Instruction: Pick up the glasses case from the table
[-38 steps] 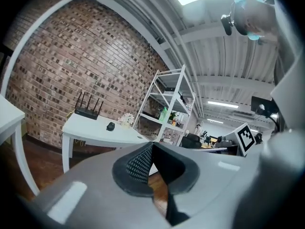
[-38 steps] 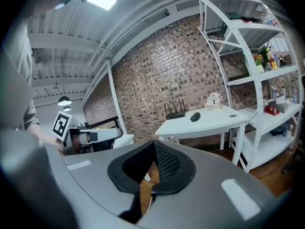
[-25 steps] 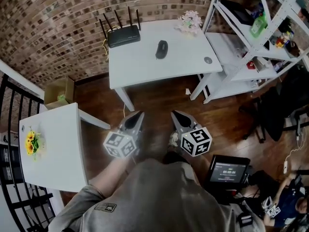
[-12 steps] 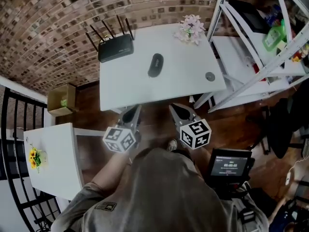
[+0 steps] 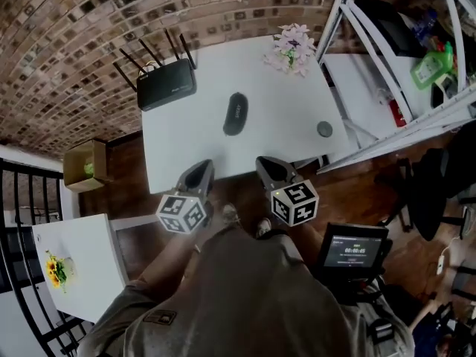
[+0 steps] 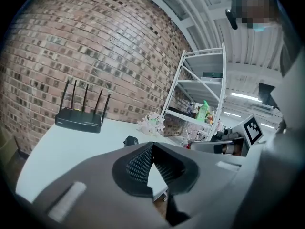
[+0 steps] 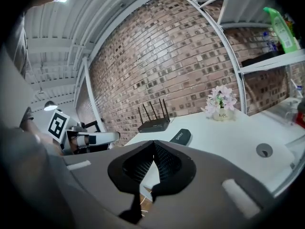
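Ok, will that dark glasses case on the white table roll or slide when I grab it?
The glasses case looks like a rigid shell, so probably stiff and light. Its rounded ends and the smooth table suggest it may skid if nudged. It lies flat, so rolling seems unlikely.

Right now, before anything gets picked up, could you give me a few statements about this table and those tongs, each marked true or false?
1. The glasses case lies on the white table, touched by neither the left tongs nor the right tongs. True.
2. The left tongs grip the case. False: they are shut on nothing, short of the case.
3. The router stands at the table's far left corner, by the brick wall. True.
4. The right tongs are wide open. False: they are shut and empty.
5. The pink flowers stand beside the router. False: they stand at the opposite far corner, near the shelf.
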### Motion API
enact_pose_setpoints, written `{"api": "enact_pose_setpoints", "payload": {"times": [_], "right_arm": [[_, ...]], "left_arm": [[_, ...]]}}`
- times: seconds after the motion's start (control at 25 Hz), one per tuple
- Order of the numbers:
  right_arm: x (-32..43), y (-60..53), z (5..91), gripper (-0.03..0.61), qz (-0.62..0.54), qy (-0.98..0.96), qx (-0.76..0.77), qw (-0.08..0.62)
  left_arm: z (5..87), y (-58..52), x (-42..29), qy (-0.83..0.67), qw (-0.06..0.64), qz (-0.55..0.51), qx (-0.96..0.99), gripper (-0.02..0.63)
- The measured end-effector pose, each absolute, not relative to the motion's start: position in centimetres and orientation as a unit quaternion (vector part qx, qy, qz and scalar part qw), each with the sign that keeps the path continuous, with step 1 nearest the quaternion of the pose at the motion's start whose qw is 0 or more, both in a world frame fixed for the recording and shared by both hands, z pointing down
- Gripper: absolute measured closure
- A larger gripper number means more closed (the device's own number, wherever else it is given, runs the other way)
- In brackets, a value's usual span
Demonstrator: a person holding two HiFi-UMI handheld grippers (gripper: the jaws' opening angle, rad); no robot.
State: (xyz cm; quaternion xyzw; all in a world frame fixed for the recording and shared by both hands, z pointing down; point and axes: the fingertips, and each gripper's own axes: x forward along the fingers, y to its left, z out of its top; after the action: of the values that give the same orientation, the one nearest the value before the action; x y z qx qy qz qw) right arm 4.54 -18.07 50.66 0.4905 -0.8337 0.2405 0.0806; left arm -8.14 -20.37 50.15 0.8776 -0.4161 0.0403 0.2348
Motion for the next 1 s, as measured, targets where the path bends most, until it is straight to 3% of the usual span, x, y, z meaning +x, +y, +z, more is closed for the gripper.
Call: {"api": "enact_pose_setpoints", "payload": {"times": [0.4, 0.8, 1.0], "right_arm": [[3.3, -26.6, 54.1, 0.564, 0.253, -0.796, 0.538, 0.112], [1.6, -33.0, 58.3, 0.265, 0.264, -0.783, 0.538, 0.165], [0.4, -34.8, 61.2, 0.145, 0.264, -0.767, 0.546, 0.208]], "left_arm": [[52.2, -25.1, -10.9, -0.392, 0.249, 0.057, 0.884, 0.612], [53.2, -28.2, -13.0, -0.418, 0.269, 0.068, 0.865, 0.612], [54.2, -28.9, -13.9, -0.424, 0.284, 0.075, 0.857, 0.612]]}}
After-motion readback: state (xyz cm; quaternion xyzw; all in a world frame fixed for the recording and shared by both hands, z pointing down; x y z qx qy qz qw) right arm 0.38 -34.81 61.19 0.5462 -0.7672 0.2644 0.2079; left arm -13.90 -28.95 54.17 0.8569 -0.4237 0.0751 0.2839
